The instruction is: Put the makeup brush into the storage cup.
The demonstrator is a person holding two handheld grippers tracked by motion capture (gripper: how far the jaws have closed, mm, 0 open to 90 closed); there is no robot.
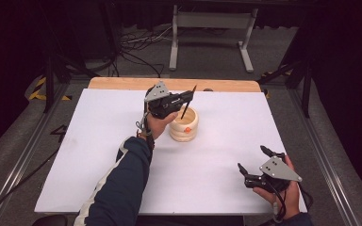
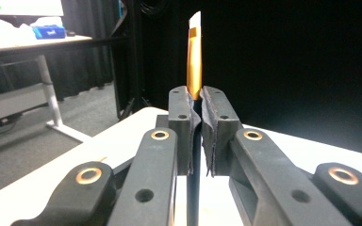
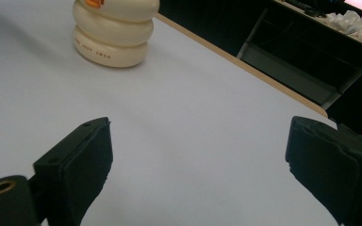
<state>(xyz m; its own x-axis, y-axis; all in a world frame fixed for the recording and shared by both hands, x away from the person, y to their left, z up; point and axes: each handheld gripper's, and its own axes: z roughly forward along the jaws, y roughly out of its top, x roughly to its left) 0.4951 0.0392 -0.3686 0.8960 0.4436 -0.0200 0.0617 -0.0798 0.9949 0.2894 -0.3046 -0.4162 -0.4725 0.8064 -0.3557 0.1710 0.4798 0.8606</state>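
— Left gripper (image 1: pixel 185 98), from the high view?
— I hold the pen (image 1: pixel 187 104) tilted, tip over the cream holder (image 1: pixel 185 123). I'd straighten it, then lower slowly.
— Left gripper view?
— Jaws clamped tight on the pen (image 2: pixel 194 56).
— Right gripper view?
— My right gripper (image 3: pixel 198 169) gapes wide, empty, well short of the holder (image 3: pixel 113 33).

High view: from above the near table (image 1: pixel 99 188) edge, facing forward and down, far enough for the whole top. Left gripper view: close along its own jaws, level, toward a dark backdrop. Right gripper view: low over the table, facing the cream holder (image 3: pixel 111 35). Shared with the high view: the cream holder (image 1: pixel 185 125) and table.
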